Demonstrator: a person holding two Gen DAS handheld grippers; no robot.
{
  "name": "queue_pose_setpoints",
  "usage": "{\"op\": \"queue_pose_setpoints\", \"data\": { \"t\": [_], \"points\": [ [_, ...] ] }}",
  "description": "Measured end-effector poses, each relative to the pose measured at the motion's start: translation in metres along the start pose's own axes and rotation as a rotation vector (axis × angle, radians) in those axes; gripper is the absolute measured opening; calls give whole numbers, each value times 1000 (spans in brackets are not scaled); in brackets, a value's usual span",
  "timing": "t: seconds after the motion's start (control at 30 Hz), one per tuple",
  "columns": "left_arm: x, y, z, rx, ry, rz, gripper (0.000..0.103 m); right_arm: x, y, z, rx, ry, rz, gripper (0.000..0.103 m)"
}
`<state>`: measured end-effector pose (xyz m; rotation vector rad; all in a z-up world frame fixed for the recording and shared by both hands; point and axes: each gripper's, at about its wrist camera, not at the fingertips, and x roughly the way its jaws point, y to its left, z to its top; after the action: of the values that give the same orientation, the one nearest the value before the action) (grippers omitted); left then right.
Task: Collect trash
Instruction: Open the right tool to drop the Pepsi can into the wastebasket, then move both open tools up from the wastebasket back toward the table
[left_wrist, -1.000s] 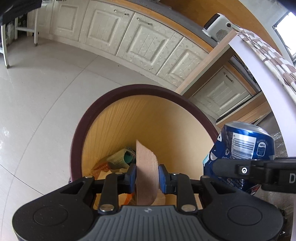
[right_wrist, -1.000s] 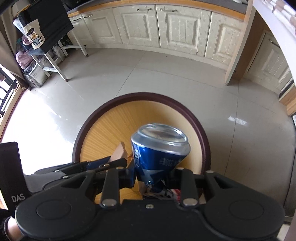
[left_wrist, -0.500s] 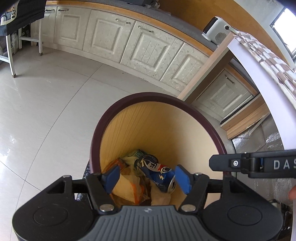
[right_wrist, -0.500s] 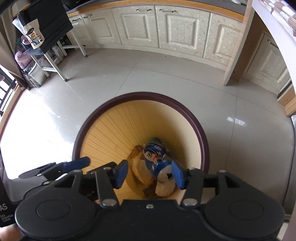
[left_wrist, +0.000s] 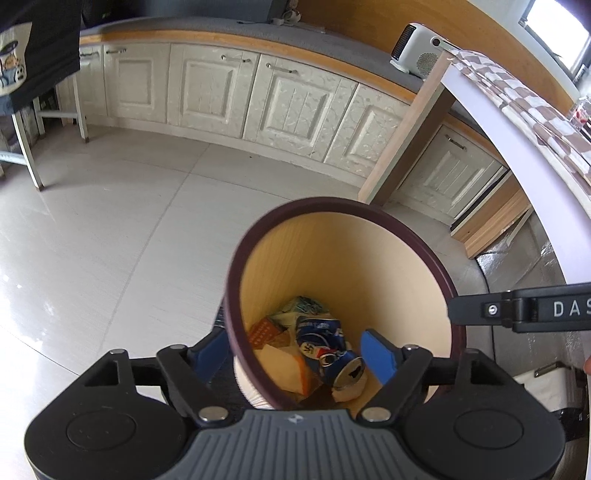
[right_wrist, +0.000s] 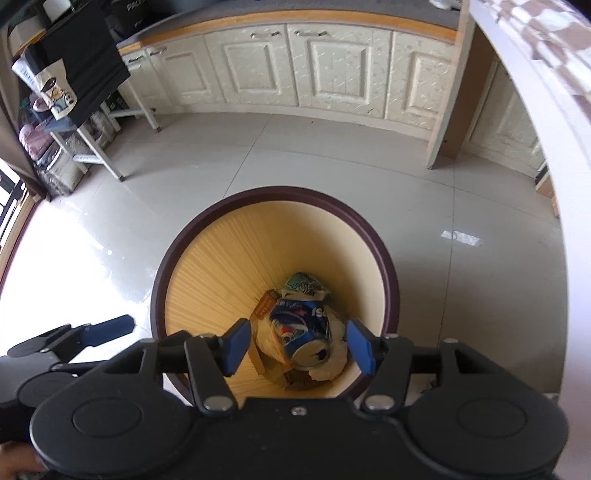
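**Inspector:** Both claws report empty. Nearest the lens in the right wrist view, the right gripper (right_wrist: 297, 345) has its jaws parted, having just been opening; the blue pads stand well clear on either side of the bin's mouth and press on nothing. The left gripper (left_wrist: 295, 352) stands wider still, jaws likewise just opened, one pad outside the rim at 9 o'clock, the other inside at 3 o'clock.

**Operator:** And the trash?

**Inspector:** Down in the bin (right_wrist: 388, 266). The blue can (right_wrist: 301, 330) lies on its side at the bottom, open end toward the camera, resting on pale wrappers (right_wrist: 328, 363), with an orange packet (right_wrist: 264, 306) at its 10 o'clock and a green-printed packet (right_wrist: 304, 282) at 12 o'clock. A tan wedge (left_wrist: 286, 365) lies against the can's left side in the left wrist view.

**Operator:** Advice for the step in hand?

**Inspector:** In my judgement the drop is done and the withdrawal is the step. Lift the left gripper straight up before swinging aside, since it straddles the rim (left_wrist: 236, 317) and could tip the bin. Keep both sets of jaws wide. Beyond lie bare floor tiles (right_wrist: 295, 155) and the cabinets (right_wrist: 306, 70) at 12 o'clock; no further trash shows there.
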<state>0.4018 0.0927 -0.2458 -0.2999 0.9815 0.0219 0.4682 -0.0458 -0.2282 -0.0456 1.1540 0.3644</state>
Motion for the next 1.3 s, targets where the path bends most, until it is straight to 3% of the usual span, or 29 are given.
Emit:
{"op": "queue_pose_setpoints", "data": {
  "t": [0.47,0.6,1.03,1.3],
  "points": [
    [-47,9,2,76,-16,7,97,-44,-1,-38,97,-67,-44,66],
    [-60,7,0,116,-15,-1,103,-56,3,-51,115,-84,-61,79],
    [-100,16,-15,170,-45,11,103,-86,13,-91,113,-149,-107,103],
    [-138,22,-21,160,-126,-16,103,-115,26,-96,124,-183,-22,103]
  ]
}}
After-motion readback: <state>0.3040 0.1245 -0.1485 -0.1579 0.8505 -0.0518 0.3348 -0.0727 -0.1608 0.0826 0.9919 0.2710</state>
